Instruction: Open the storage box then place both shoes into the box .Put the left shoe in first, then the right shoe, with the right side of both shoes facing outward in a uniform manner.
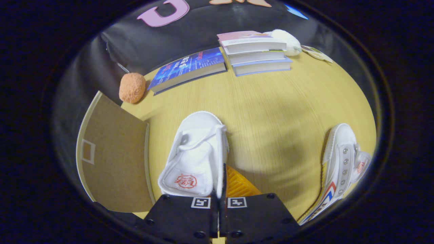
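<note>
Centrally, the fingers (pixel 219 200) are closed on the side wall of one white shoe (pixel 195 156), its orange sole turned right. Right of it, well apart, a second white shoe (pixel 340 162) lies on the bench (pixel 271 108). Left: one open cardboard flap (pixel 112 159). Beyond: one orange ball (pixel 132 87), four books (pixel 252 52).

Red round logo printed on tongue of white shoe (pixel 195 154) pinched between closed gripper (pixel 218 193) fingers, lettering too small to read. Beyond that shoe, blue book (pixel 188 67) with cover text, blurred and unreadable.
</note>
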Action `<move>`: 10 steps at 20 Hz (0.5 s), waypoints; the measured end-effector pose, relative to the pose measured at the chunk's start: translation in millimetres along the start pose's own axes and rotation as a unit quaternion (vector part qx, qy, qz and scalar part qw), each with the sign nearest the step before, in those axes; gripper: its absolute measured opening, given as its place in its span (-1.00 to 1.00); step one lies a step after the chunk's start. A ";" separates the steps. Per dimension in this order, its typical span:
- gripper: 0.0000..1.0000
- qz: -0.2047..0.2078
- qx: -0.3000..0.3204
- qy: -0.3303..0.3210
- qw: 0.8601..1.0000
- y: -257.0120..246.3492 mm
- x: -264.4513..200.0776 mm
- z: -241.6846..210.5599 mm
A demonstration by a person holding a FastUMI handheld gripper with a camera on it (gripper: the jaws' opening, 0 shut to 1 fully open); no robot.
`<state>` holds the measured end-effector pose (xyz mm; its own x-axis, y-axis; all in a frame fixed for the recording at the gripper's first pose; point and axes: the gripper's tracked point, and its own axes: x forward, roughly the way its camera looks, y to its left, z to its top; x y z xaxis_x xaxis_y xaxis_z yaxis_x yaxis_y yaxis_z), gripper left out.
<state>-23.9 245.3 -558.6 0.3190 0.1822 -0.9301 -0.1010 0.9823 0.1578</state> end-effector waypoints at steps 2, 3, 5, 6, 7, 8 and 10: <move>-0.93 0.005 0.032 0.013 0.999 -2.1 -1.0 -0.8; -0.93 0.006 0.052 0.021 0.998 -2.7 -2.6 -1.8; -0.93 0.028 0.104 0.050 0.993 3.6 -6.0 -8.7; -0.93 0.050 0.137 0.069 0.987 9.9 -11.1 -13.5; -0.93 0.074 0.168 0.087 0.979 17.4 -16.3 -17.2; -0.93 0.096 0.190 0.099 0.972 23.6 -23.9 -20.5; -0.93 0.120 0.214 0.102 0.964 30.5 -38.0 -19.6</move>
<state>-57.5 267.5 -525.0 0.1385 0.4373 -0.8886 0.2626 0.8489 0.4587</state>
